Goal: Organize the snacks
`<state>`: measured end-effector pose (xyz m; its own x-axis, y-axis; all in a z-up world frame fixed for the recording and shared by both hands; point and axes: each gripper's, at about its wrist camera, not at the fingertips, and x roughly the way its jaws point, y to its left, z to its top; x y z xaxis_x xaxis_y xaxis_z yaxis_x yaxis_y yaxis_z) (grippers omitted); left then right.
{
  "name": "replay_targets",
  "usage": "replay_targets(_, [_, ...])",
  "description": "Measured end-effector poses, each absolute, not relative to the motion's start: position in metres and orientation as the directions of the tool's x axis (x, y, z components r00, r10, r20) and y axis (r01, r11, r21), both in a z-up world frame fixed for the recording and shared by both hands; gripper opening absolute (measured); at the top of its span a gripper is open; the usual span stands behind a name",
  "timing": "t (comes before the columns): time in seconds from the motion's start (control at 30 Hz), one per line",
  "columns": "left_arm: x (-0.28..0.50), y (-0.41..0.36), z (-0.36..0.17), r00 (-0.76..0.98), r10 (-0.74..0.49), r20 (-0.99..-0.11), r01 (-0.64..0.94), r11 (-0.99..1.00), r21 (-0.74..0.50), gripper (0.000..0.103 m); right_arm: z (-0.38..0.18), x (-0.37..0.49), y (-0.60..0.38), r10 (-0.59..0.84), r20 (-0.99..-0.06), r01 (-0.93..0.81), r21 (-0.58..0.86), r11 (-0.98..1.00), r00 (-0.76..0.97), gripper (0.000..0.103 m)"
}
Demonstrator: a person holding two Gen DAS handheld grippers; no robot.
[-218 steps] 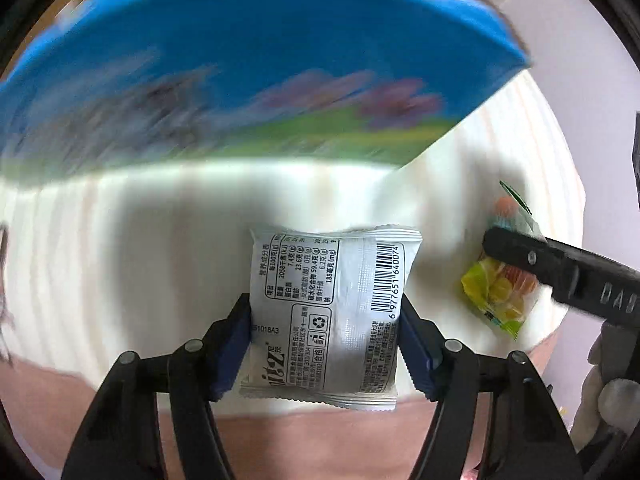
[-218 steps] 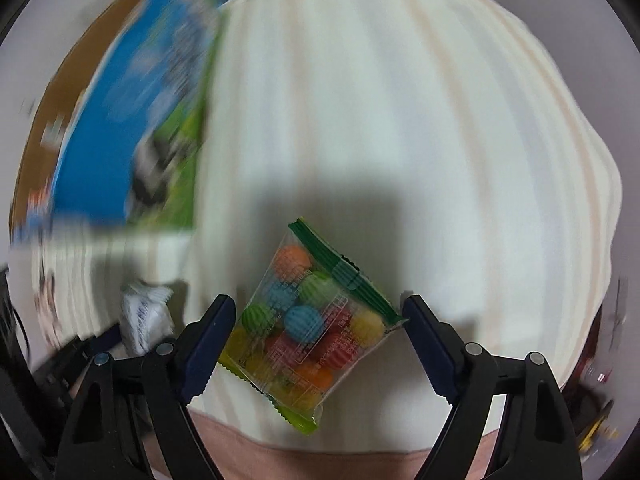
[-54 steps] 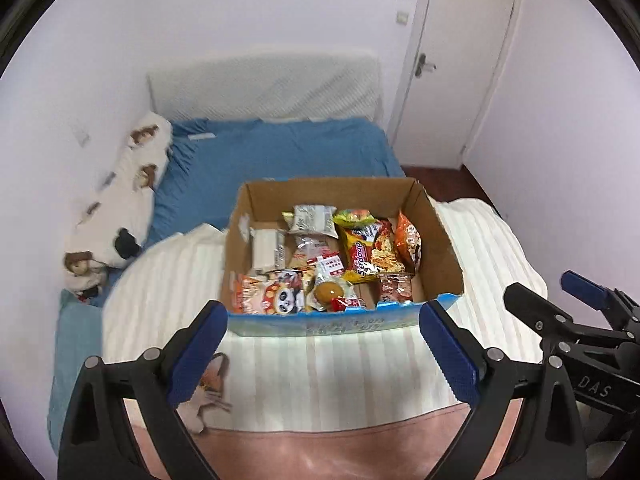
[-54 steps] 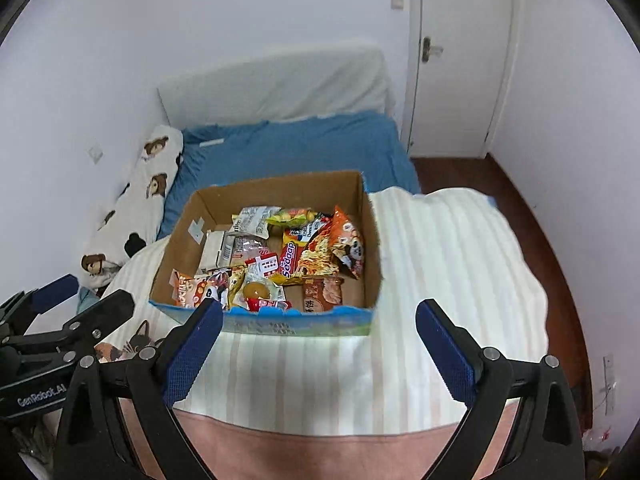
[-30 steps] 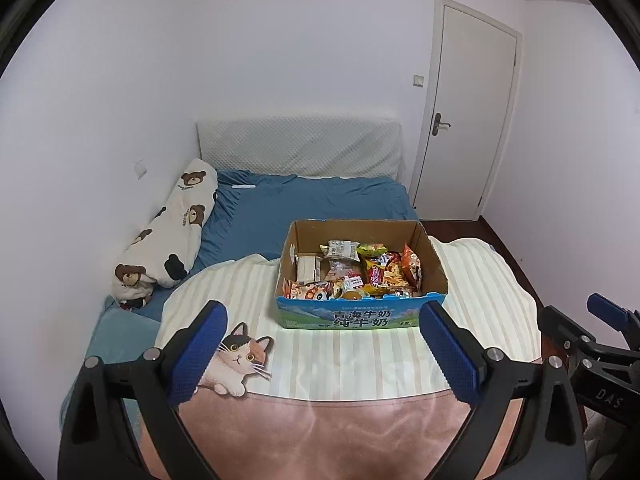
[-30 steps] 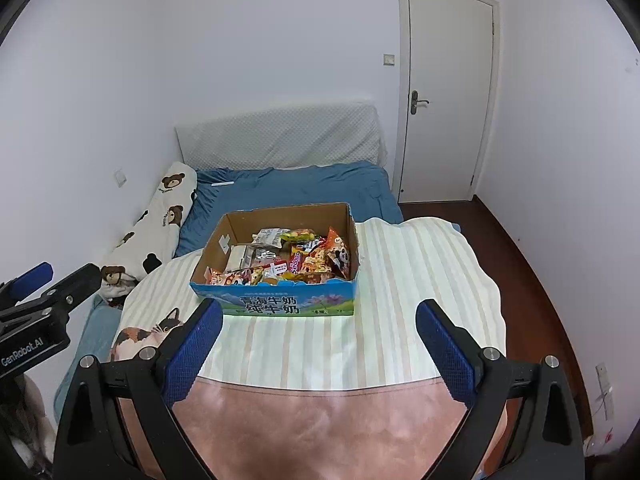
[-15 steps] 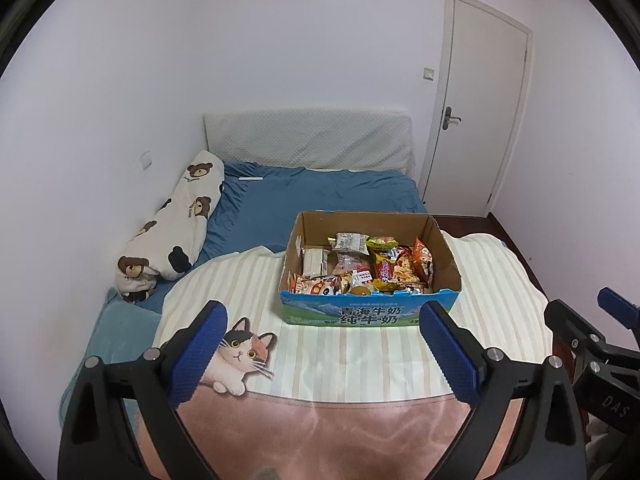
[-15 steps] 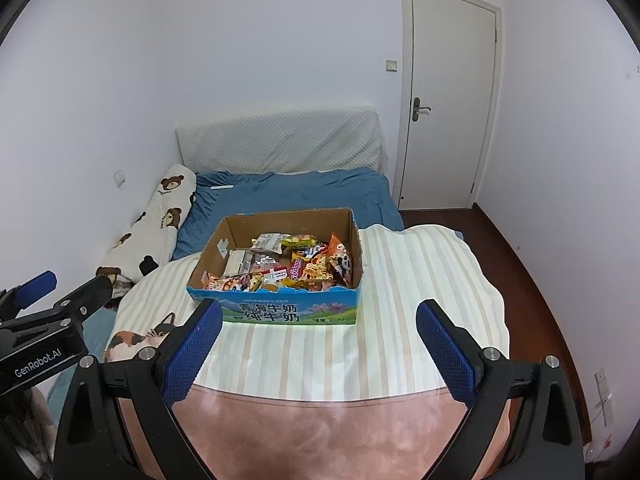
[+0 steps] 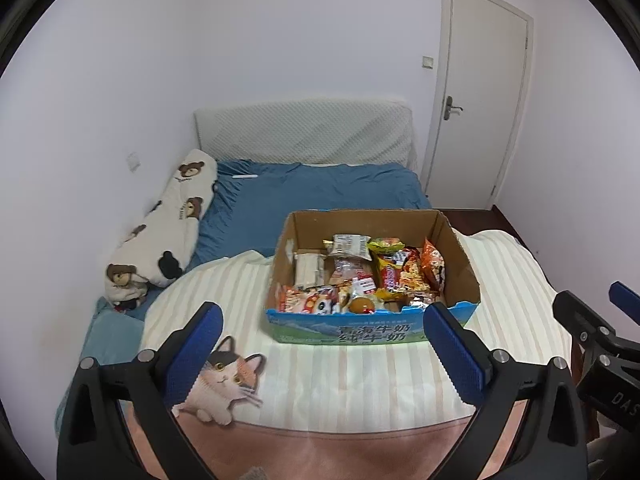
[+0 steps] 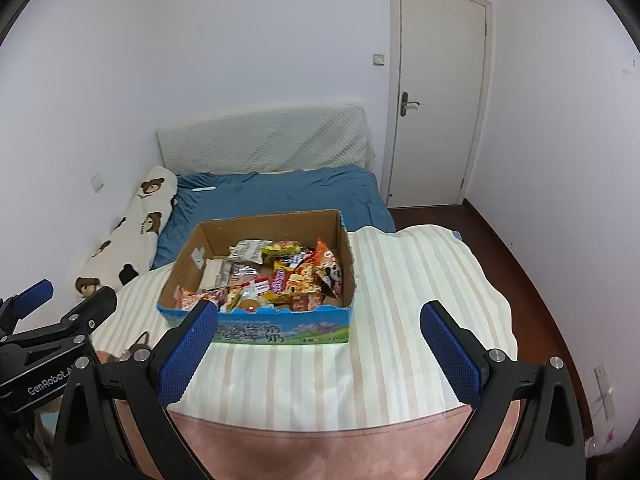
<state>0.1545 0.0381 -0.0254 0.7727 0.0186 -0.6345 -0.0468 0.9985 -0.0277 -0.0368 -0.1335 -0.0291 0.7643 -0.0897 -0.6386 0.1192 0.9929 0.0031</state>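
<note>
Snacks (image 9: 368,276) fill an open cardboard box (image 9: 372,330) with a blue printed front, standing on a striped blanket (image 9: 360,376) spread over a bed with a blue sheet (image 9: 312,192). A bear-print pillow (image 9: 168,228) lies along the wall; a closed door (image 10: 436,96) stands beyond. Left claw (image 9: 324,350), whose jaws are opening, and right claw (image 10: 320,354) hover before the box, tilted downward, both spread wide and empty.
</note>
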Motion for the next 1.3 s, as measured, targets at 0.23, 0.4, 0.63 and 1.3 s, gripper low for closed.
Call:
replay_targets(0.23, [0.181,0.035,-0.037,0.754,0.006,-0.657,-0.033,0.999,-0.029,0.103,-0.050,-0.005,-0.147,-0.113,-0.660,0.155,0.005,0.988,0.743,0.103])
replay_targets(0.4, [0.195,0.032,-0.046,0.727,0.003,-0.687,-0.021,1.000,-0.018,0.103,-0.066,0.013,-0.154,-0.126,-0.690,0.171,-0.004,0.985,0.713,0.103])
replay_targets(0.63, [0.206,0.025,-0.057,0.683,-0.011,-0.730,0.004,1.000,-0.011,0.103,-0.077,0.023,-0.154,-0.133,-0.713,0.170,-0.020,0.985,0.688,0.103])
replay_targets(1.3, [0.203,0.028,-0.061,0.679,-0.006,-0.734,-0.006,1.000,-0.014,0.103,-0.079,0.019,-0.149,-0.140,-0.721,0.170,-0.032,0.985,0.678,0.103])
